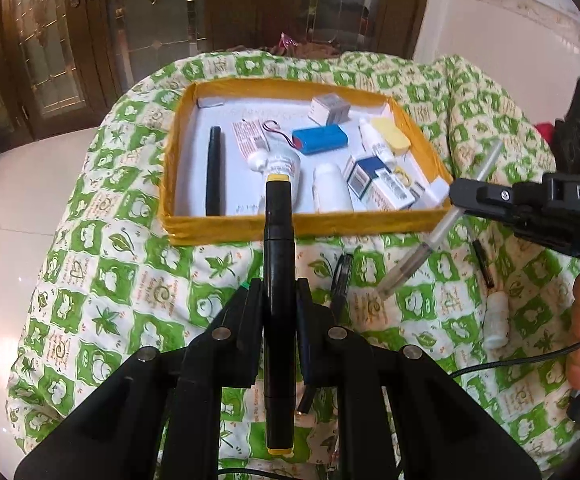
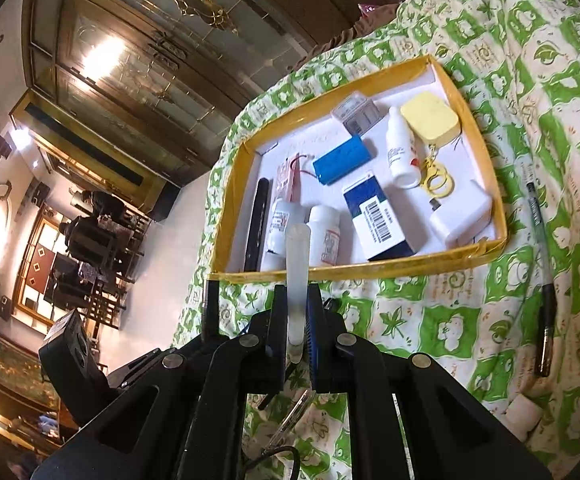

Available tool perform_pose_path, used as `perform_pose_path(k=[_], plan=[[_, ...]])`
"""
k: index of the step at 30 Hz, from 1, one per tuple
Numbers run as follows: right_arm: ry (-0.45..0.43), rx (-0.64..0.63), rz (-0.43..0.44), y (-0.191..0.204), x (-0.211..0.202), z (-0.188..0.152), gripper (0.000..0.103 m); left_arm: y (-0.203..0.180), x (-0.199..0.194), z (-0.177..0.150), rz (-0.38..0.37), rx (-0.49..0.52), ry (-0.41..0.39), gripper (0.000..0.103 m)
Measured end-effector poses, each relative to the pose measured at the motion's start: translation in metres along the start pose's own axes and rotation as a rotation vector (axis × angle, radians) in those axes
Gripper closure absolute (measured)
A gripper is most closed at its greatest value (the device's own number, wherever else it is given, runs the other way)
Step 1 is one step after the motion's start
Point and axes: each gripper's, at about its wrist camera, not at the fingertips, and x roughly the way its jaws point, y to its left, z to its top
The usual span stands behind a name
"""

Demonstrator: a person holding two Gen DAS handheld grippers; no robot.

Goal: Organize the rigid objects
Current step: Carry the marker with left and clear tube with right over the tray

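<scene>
We hold two things up over the green cloth (image 1: 102, 320), just in front of the tray (image 1: 250, 228): our left gripper (image 1: 278, 300) is clamped tight on a black marker (image 1: 277, 248) with yellow ends, and our right gripper (image 2: 296, 312) is clamped tight on a clear pen (image 2: 297, 264). We think we are at the carrying step, with both things picked up but not yet in the tray, which already holds a blue battery (image 1: 320, 139), a blue box (image 2: 382, 220) and little bottles. Next we need to bring each one over the tray's near wall, find a bare spot, lower it and let go gently.
</scene>
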Motion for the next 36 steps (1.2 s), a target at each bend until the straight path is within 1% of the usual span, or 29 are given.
perform_pose_path(k=[6,12,18,22,25,27,31,33,36], plan=[[-0.031,-0.014,-0.010,0.002,-0.010,0.009,0.095,0.011,-0.007,0.014,-0.017,-0.036,-0.025,0.091],[-0.079,-0.036,-0.038,0.004,-0.021,0.026,0.095,0.015,-0.009,0.035,-0.013,-0.040,-0.047,0.091],[-0.109,-0.052,-0.083,0.000,-0.026,0.044,0.095,0.018,-0.004,0.060,-0.001,-0.039,-0.063,0.091],[-0.116,-0.071,-0.136,-0.004,-0.026,0.056,0.095,0.023,0.002,0.075,0.000,-0.054,-0.076,0.091],[-0.099,-0.108,-0.200,-0.005,-0.023,0.064,0.095,0.026,0.011,0.085,-0.004,-0.067,-0.076,0.091],[-0.078,-0.138,-0.259,-0.006,-0.019,0.067,0.095,0.027,0.018,0.089,-0.005,-0.073,-0.071,0.091],[-0.011,-0.196,-0.339,-0.008,0.001,0.072,0.095,0.026,0.037,0.095,-0.008,-0.073,-0.056,0.091],[0.022,-0.219,-0.357,-0.010,0.013,0.074,0.095,0.025,0.045,0.097,-0.011,-0.071,-0.048,0.091],[0.059,-0.220,-0.349,-0.015,0.034,0.079,0.095,0.025,0.056,0.099,-0.015,-0.076,-0.037,0.091]])
